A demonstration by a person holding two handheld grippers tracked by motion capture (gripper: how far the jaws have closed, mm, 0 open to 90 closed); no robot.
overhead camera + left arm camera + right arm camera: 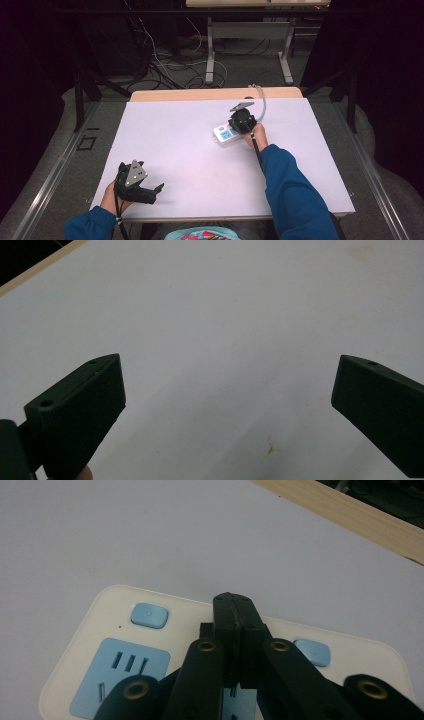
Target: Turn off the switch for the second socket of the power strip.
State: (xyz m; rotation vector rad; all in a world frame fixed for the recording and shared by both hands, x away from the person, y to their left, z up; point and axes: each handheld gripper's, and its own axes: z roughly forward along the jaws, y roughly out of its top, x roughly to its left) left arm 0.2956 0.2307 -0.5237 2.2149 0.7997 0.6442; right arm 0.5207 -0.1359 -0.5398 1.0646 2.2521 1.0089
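Note:
A white power strip [223, 134] with blue sockets lies on the white table mat [190, 150], right of centre. My right gripper [240, 121] hovers right over it, shut with nothing between the jaws. In the right gripper view the strip [115, 630] shows a blue socket face, a blue button [148, 615] at left and another button [312, 651] at right; the closed gripper [234, 602] sits above the strip's middle. My left gripper [150, 192] rests near the table's front left corner, open and empty. Its own view shows the gripper [227, 385] over bare mat.
The strip's pale cable [261, 100] runs back over the wooden table edge [215, 93]. Beyond the table are metal desk legs [210, 55] and floor cables. Dark curtains flank both sides.

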